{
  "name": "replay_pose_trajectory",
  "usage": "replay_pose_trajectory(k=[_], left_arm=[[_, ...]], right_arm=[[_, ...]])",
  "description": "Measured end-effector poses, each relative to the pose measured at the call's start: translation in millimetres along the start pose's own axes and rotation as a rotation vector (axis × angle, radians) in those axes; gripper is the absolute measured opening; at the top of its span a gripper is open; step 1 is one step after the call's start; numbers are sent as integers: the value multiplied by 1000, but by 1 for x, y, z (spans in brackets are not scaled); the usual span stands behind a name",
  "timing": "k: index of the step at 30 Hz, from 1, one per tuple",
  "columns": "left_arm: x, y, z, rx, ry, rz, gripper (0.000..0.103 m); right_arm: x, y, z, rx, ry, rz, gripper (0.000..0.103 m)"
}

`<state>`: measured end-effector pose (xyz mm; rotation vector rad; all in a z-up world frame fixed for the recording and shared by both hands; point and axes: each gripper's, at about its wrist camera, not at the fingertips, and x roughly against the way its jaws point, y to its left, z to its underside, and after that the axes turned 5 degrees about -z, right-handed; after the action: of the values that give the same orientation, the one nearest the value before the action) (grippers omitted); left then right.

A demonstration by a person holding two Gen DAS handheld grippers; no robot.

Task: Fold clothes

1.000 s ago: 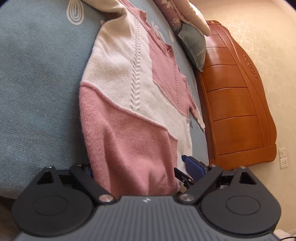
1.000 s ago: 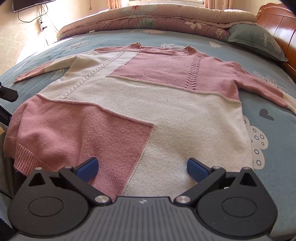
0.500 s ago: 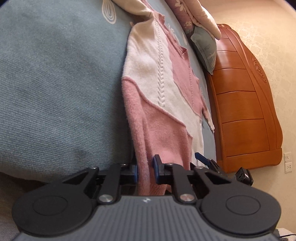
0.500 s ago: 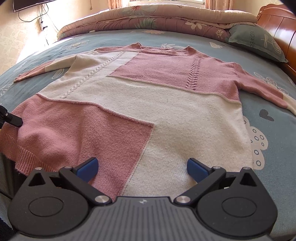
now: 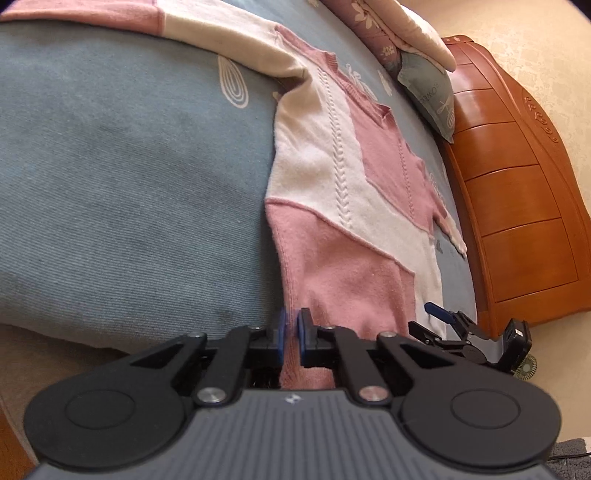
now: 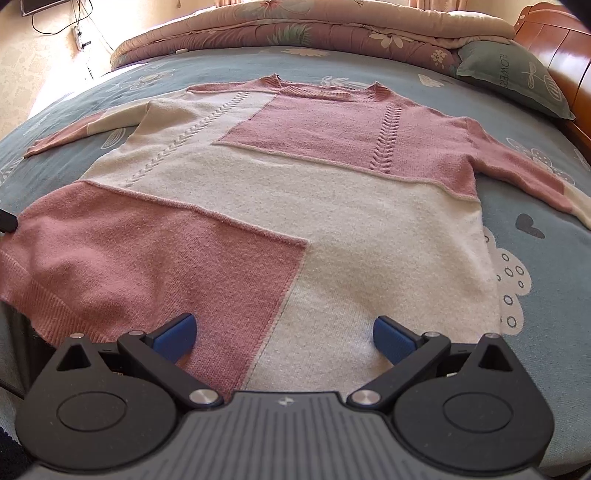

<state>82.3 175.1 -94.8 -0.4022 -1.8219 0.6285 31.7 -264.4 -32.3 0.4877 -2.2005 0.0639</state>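
A pink and cream knit sweater (image 6: 295,192) lies spread flat, front up, on the blue bedspread (image 6: 535,258), sleeves out to both sides. My left gripper (image 5: 291,328) is shut on the pink bottom-left corner of the sweater (image 5: 332,280), with hem cloth pinched between its blue pads. My right gripper (image 6: 282,334) is open, its blue pads (image 6: 173,332) resting wide apart over the sweater's bottom hem, straddling the pink and cream seam. In the left wrist view the right gripper (image 5: 439,321) shows open at the hem's far end.
A rolled floral quilt (image 6: 314,26) and a grey-green pillow (image 6: 517,77) lie at the head of the bed. A wooden headboard (image 5: 517,184) runs along the right. The bed's edge (image 5: 92,332) drops off just left of my left gripper.
My left gripper has shut on the pink hem corner and now holds it; its view swung to show more bedspread and the left sleeve. The right gripper has stayed open in place.
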Motion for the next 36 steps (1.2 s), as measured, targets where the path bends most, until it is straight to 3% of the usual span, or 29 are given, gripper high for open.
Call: replay_pose_trajectory(k=[3,5,9,11,13,15,16,18,20,24,27,29,34,36], left_arm=[[12,-5,-5,-59,-44,-114,7],[9,-25,-14,-150,-85,-126,11],[-19,-84,-28,-363,-183,-185,54],[-42,-115,-28,-514,-227,-253,59],[-66,-127,-22,-605,-214,-321,62],[-83,-124,-14,-610,-152,-376,62],[-81,-119,-2,-627,-183,-380,64],[-72,-110,14,-604,-178,-356,74],[-59,-103,27,-581,-157,-321,76],[-51,-118,14,-623,-142,-378,76],[-60,-138,-14,-642,-206,-379,77],[-76,-150,-36,-639,-238,-351,78],[-120,-142,-62,-527,-205,-344,78],[-113,-128,-54,-490,-244,-294,79]], right_arm=[[15,5,-15,14,-62,-48,103],[15,14,-31,59,-97,-73,103],[-17,38,-52,140,-101,-104,103],[-34,48,-50,161,-77,-131,103],[-41,53,-39,160,-41,-145,103],[-36,58,-20,173,-30,-137,103],[-30,59,-11,182,-26,-136,103],[-15,59,7,204,-19,-141,103],[-2,54,16,208,-6,-151,103],[7,37,-3,145,7,-177,103],[-2,23,-35,152,-68,-72,103],[-21,12,-53,119,-54,-27,103],[-42,5,-46,70,-41,13,103],[-49,3,-42,53,-38,26,103]])
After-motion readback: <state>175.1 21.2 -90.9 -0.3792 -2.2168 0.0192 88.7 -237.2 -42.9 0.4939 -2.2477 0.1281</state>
